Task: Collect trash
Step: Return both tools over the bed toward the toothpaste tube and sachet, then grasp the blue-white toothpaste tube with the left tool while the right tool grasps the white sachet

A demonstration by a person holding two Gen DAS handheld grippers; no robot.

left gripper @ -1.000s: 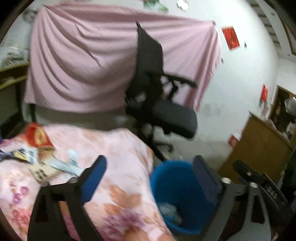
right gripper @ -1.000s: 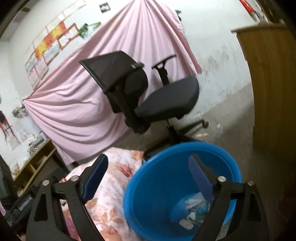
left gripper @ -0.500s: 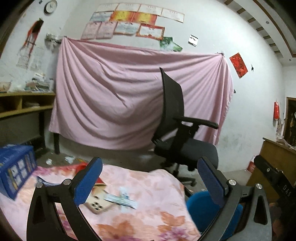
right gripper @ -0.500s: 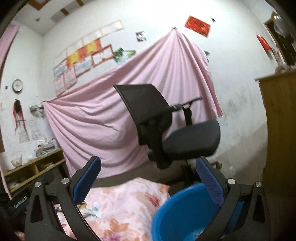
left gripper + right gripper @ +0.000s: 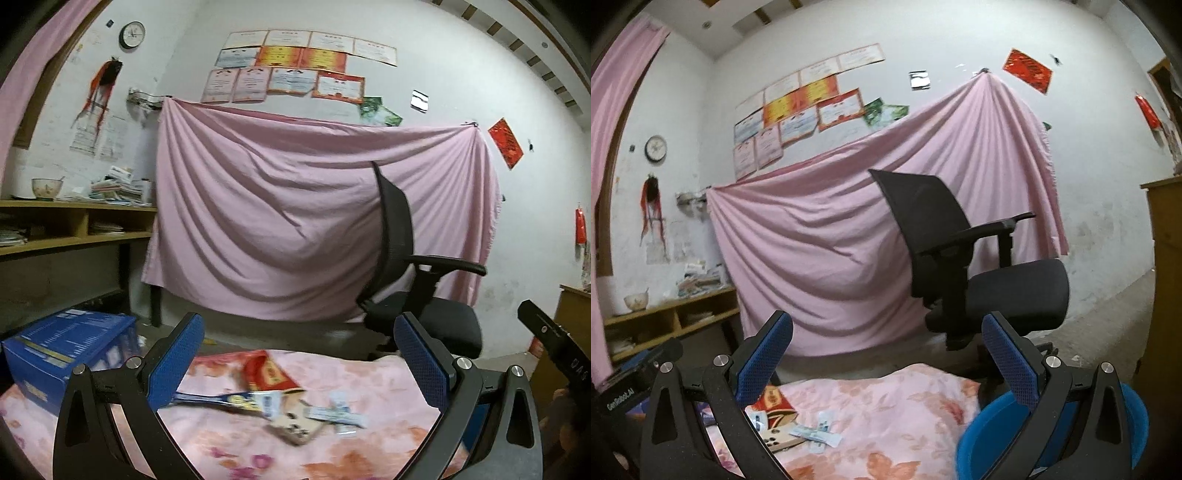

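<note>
**Two sets of fingers wide open, trash on the floral cloth**

Both our grippers are empty here. The left gripper has its blue fingers spread far apart with nothing between them, and the right gripper is spread just as wide, also holding nothing.

The trash sits on the table under the pink floral cloth. In the left wrist view it lies below and between the fingers, clear of both: a red packet, a blue and yellow wrapper stretching toward the left finger, a tan card with dark dots and a small white wrapper to its right. It's blurry, so we can't read any labels.

From the right wrist view the same pile sits low beside the left finger, partly hidden by it, while the blue bin peeks out behind the right finger, at the table's edge. A blue box stands at the far left of the table.
</note>
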